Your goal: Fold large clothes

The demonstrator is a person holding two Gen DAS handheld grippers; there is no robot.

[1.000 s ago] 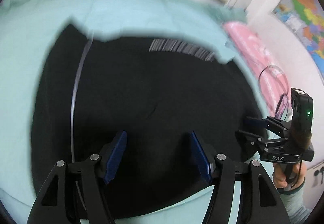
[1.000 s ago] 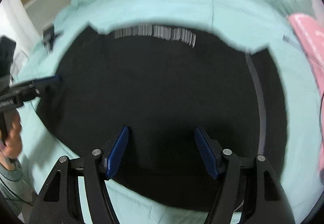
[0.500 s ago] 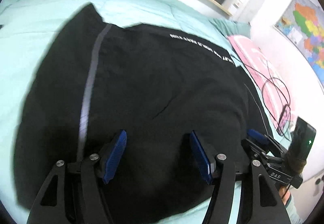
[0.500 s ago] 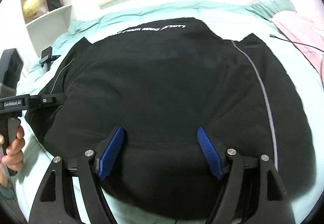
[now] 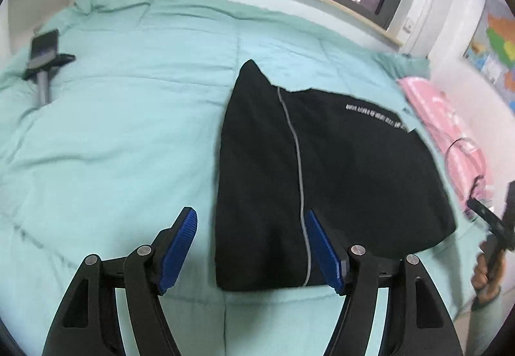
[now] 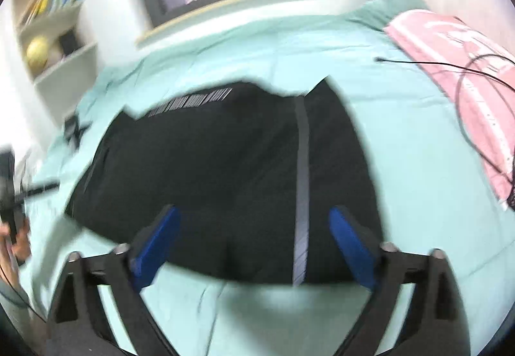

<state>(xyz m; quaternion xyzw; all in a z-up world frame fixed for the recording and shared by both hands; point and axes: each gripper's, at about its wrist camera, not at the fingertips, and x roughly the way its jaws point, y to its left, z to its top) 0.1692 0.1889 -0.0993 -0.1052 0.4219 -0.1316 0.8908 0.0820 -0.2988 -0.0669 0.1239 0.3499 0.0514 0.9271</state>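
The black garment is lying folded on the teal quilt (grey stripe toward the viewer). The left gripper is hovering at its six o'clock edge, jaws spread, grasping nothing. The right gripper, seemingly likewise released, is blurred.

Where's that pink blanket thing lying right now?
The pink blanket lies along the right edge of the mint-green bed, seen upper right in the right wrist view, with a black cable looped over it and the black garment to its left.
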